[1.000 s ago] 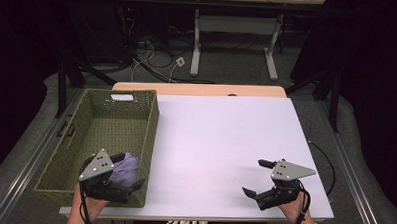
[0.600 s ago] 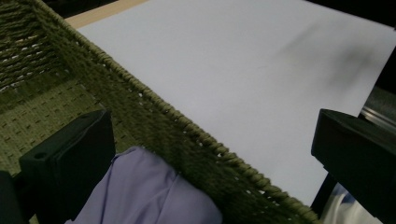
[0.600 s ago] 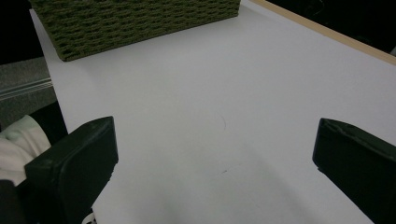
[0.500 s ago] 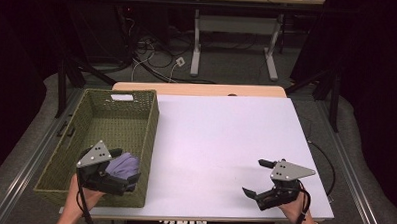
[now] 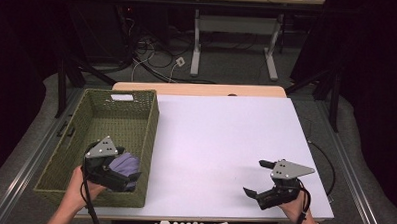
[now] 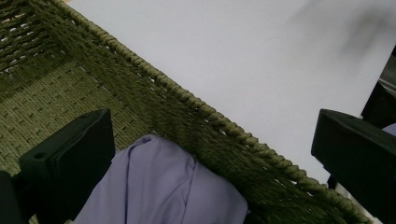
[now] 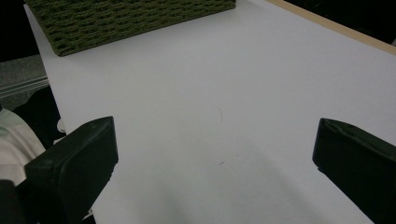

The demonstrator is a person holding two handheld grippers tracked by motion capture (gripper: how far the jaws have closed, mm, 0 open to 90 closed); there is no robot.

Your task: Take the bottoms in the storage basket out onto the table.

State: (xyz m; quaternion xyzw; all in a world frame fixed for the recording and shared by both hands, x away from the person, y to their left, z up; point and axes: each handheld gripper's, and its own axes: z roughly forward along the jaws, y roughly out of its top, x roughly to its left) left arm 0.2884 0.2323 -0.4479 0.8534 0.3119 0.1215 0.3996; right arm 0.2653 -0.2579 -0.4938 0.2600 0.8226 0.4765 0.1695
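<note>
One woven olive-green rectangular basket holds one folded lilac cloth; its wall stands between your released left tongs. Right tongs released over white counter.

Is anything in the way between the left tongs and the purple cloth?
Nothing visible is. The left tongs stand open right over the purple cloth, which lies inside the green basket against its near-right wall. That wall runs beside the cloth, not across the way down.
</note>
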